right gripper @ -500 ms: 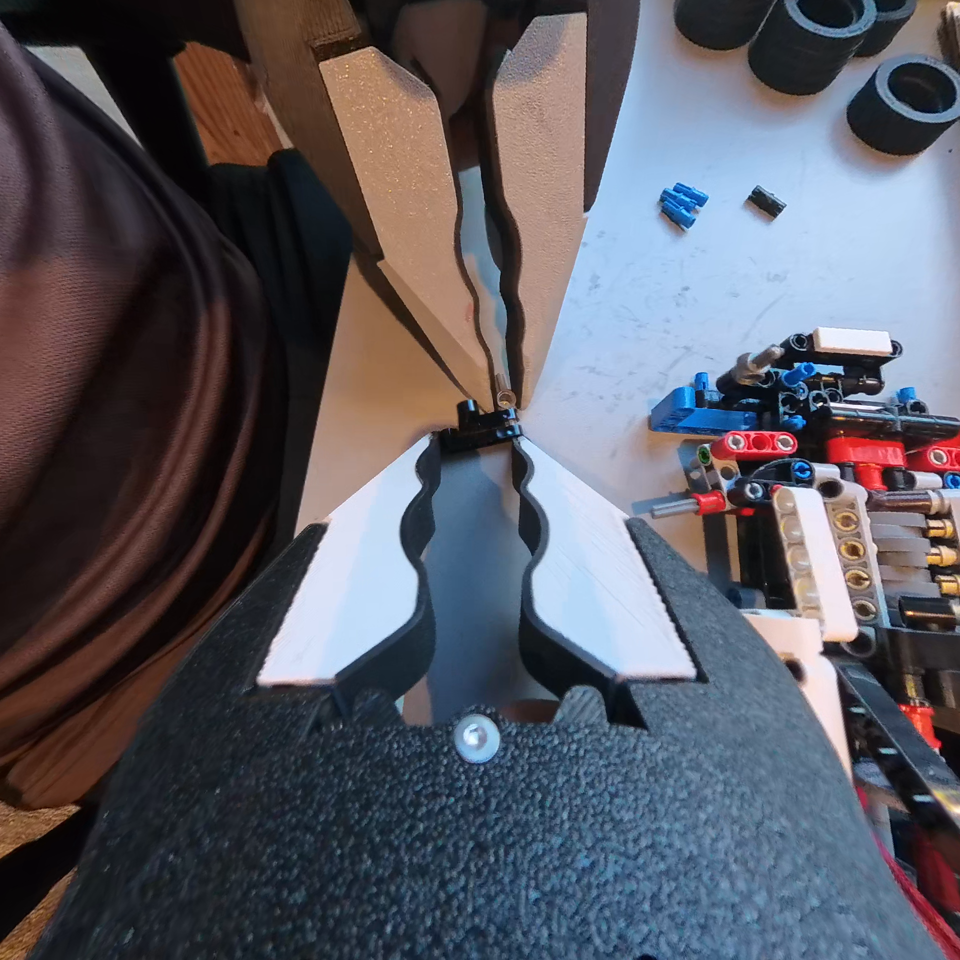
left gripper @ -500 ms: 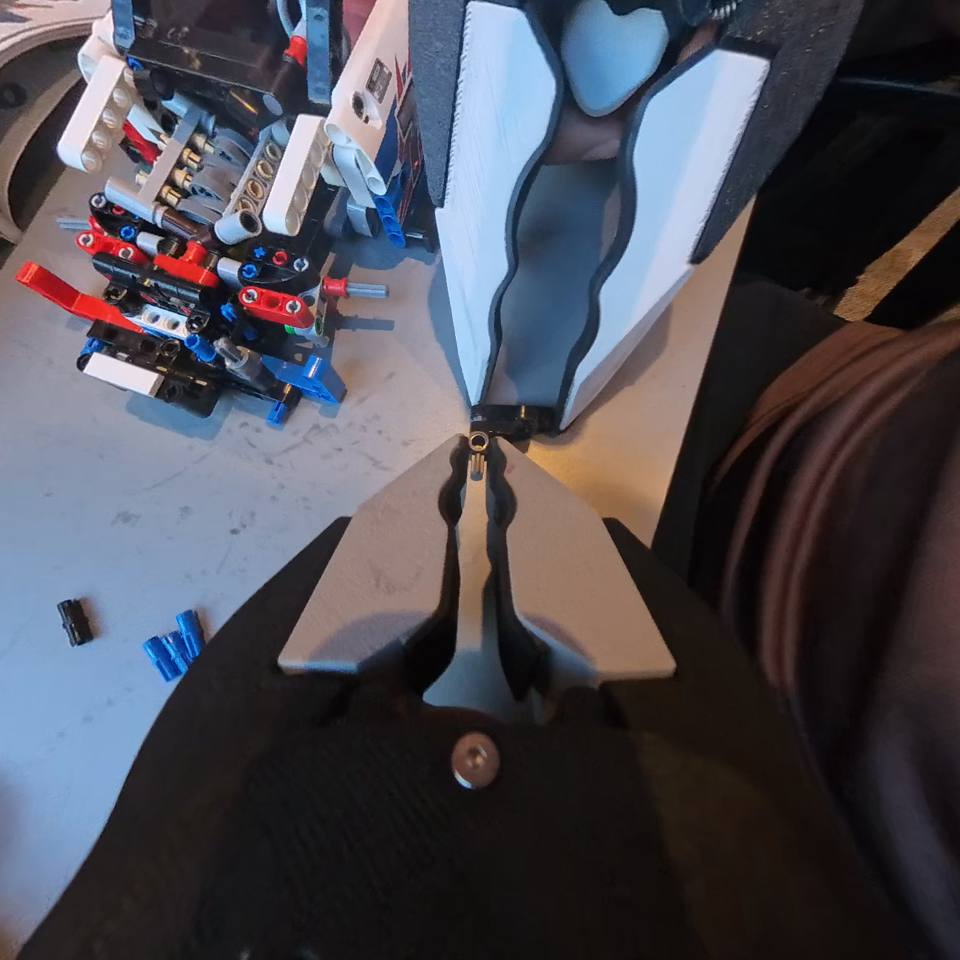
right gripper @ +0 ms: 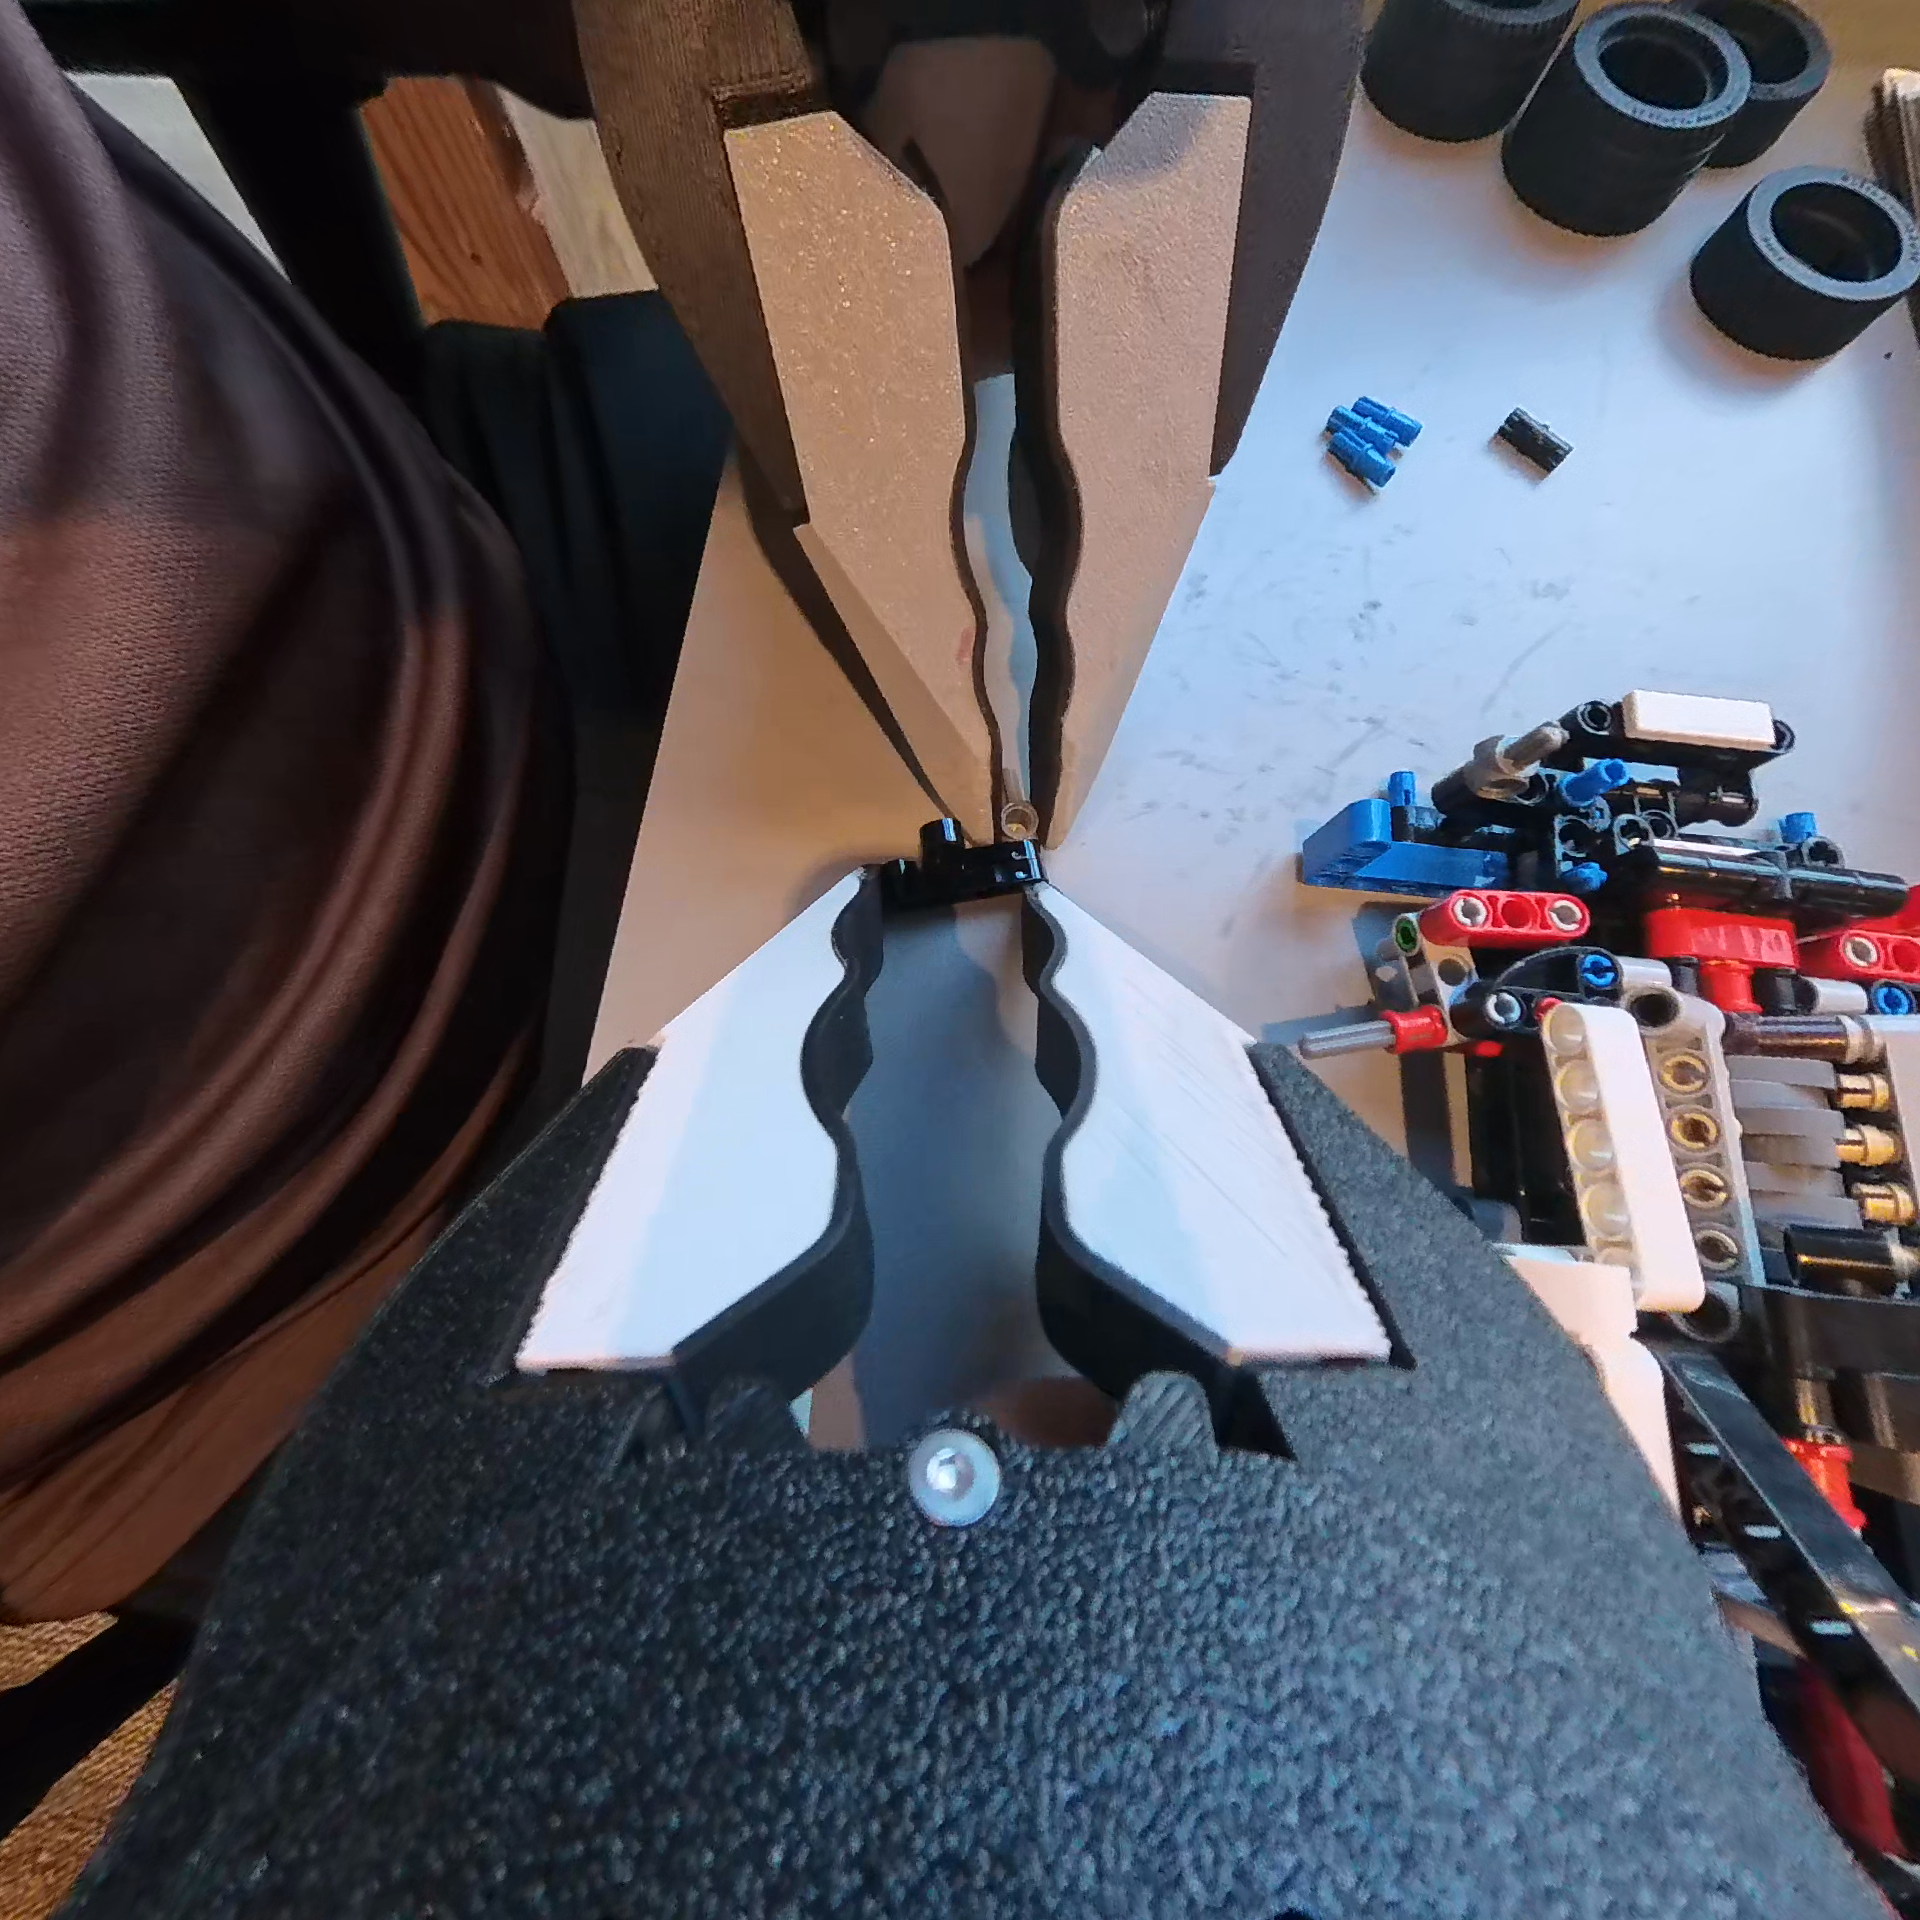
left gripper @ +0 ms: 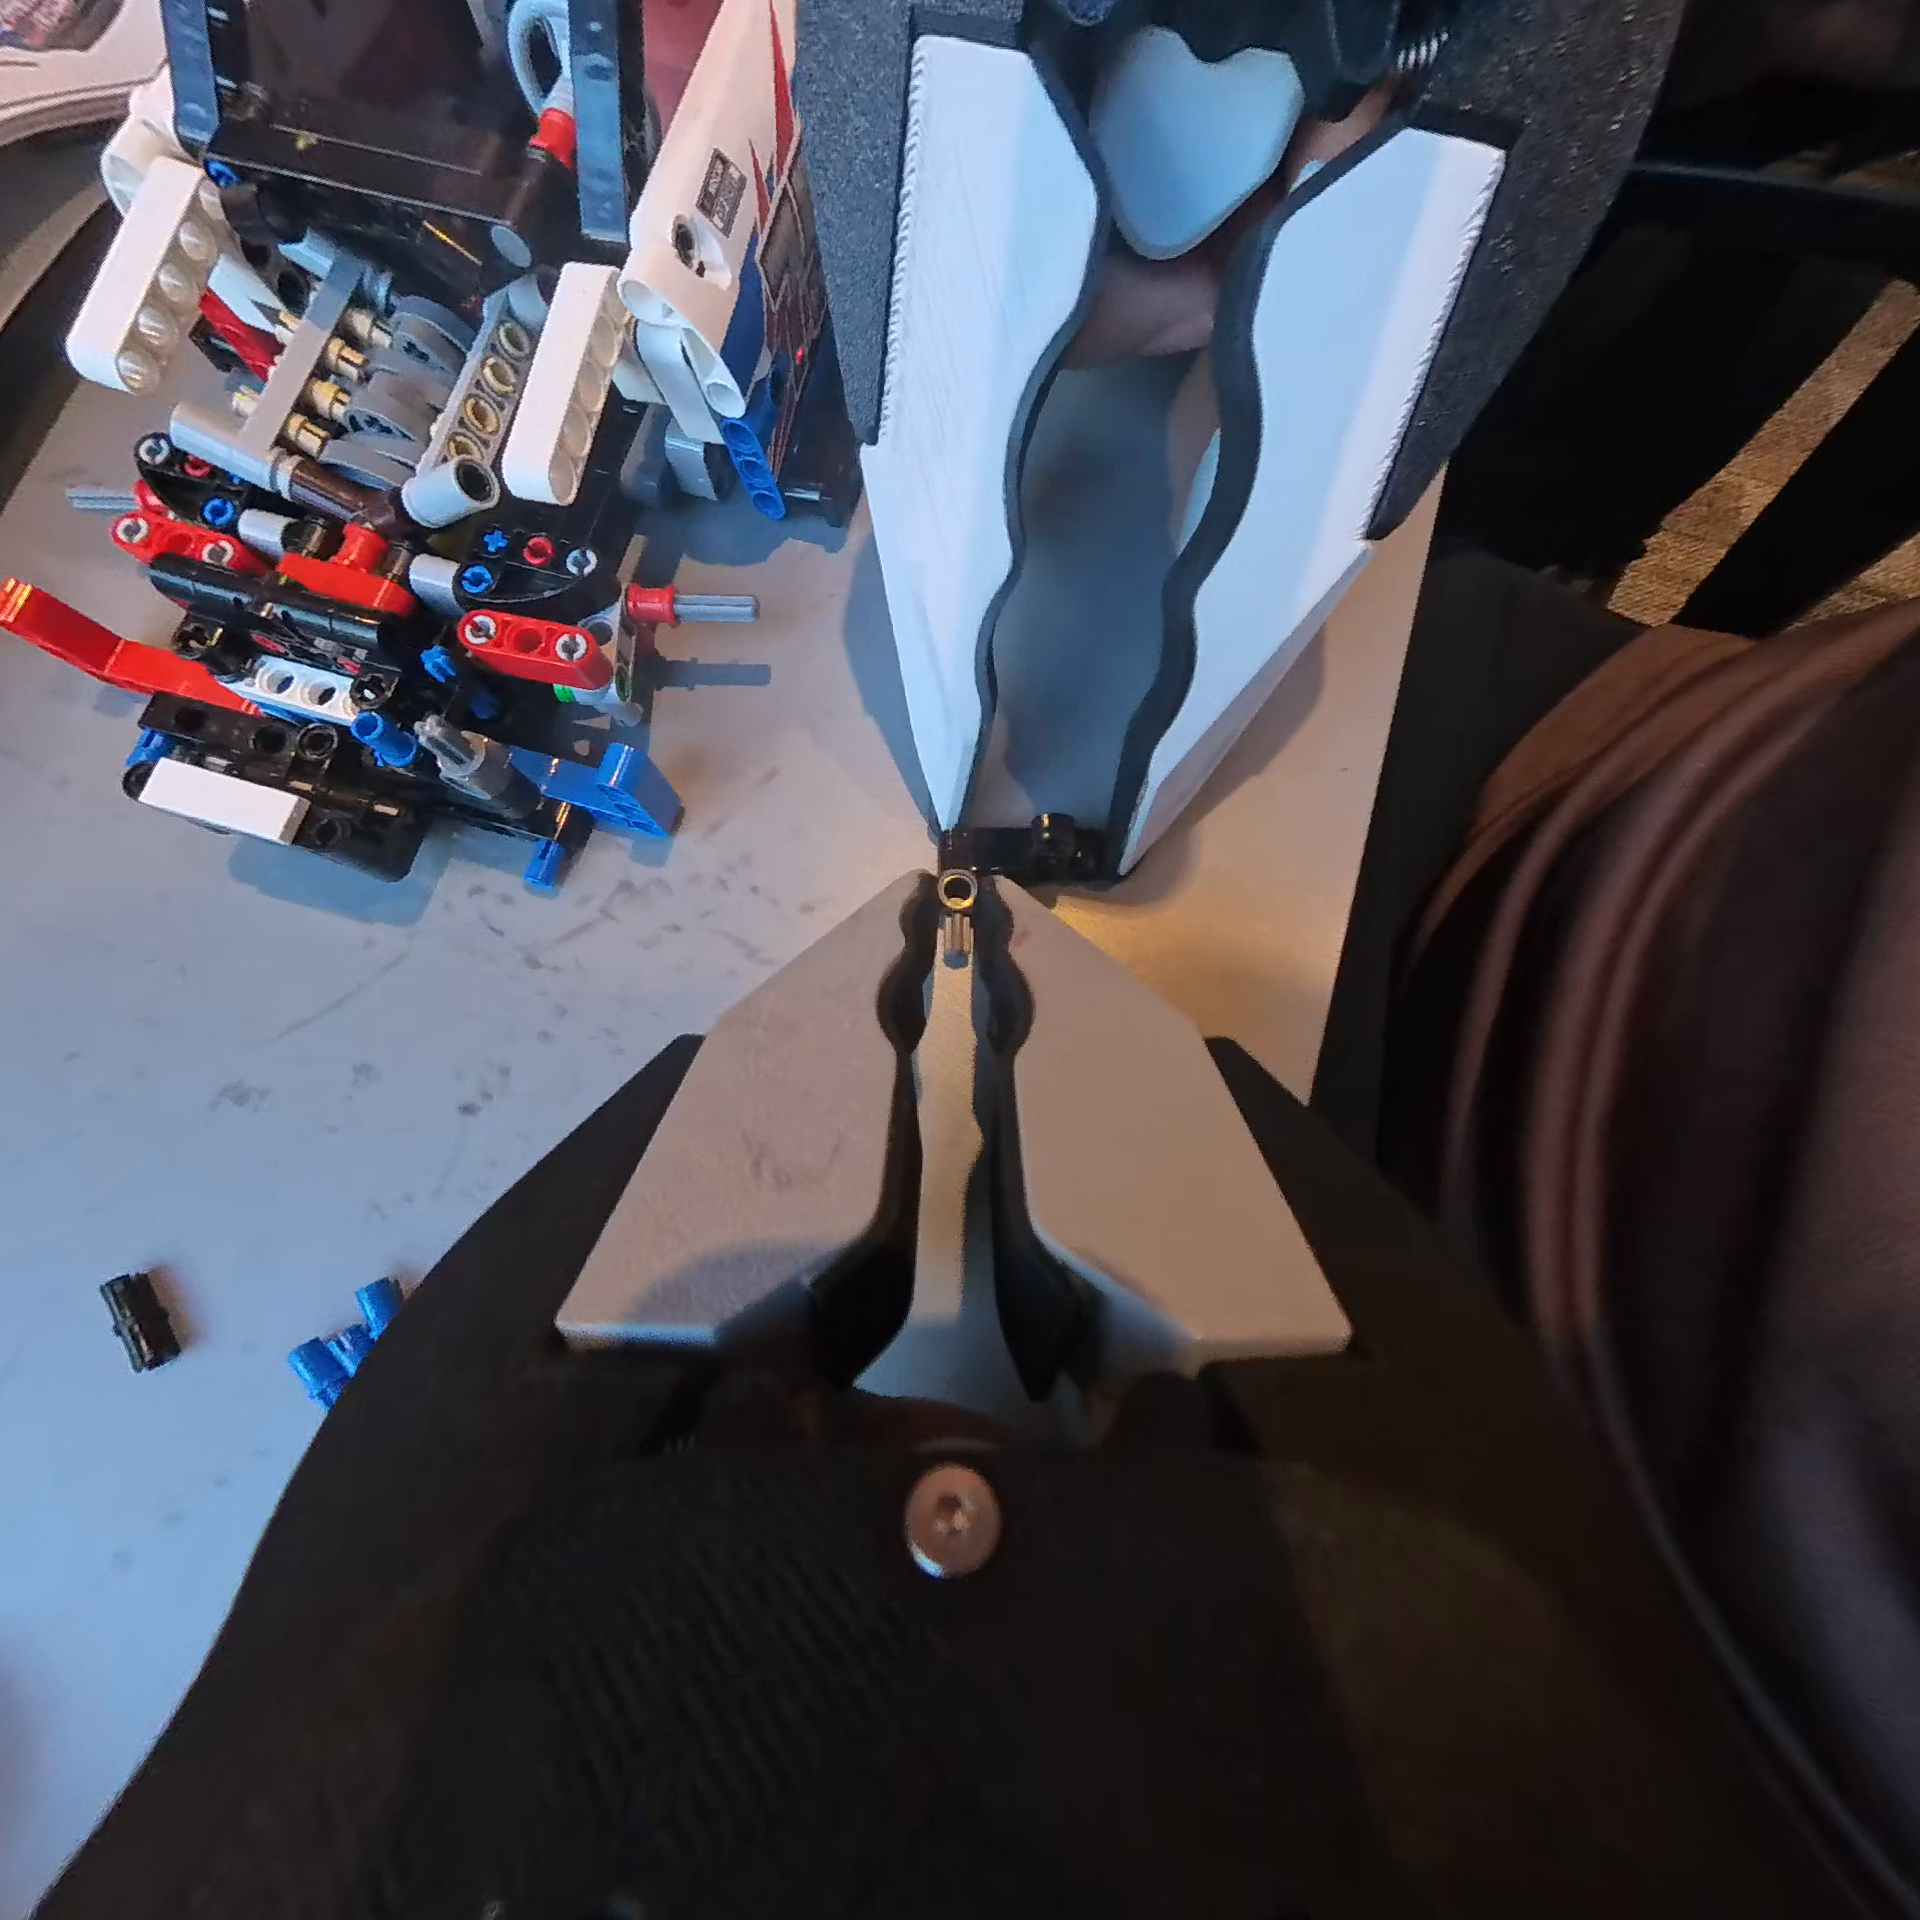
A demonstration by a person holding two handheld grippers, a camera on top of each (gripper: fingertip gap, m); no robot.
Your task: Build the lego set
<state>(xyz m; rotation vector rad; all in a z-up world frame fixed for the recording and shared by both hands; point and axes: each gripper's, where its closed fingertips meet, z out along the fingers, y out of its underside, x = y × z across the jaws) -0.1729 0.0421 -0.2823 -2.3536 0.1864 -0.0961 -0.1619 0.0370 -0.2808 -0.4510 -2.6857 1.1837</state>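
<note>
The left gripper (left gripper: 957,914) is pinched narrow on a small tan pin (left gripper: 955,891), its tips meeting those of the right gripper (right gripper: 961,883), which clamps a black connector piece (right gripper: 966,864) crosswise between its white fingers (right gripper: 1143,1122). Pin and connector touch, held above the near edge of the grey desk (left gripper: 312,1039). Beside them on the desk stands the part-built lego model (left gripper: 416,499); a few loose blue pins (right gripper: 1369,441) and one black pin (right gripper: 1535,441) lie apart, with black tyres (right gripper: 1808,265) beyond.
</note>
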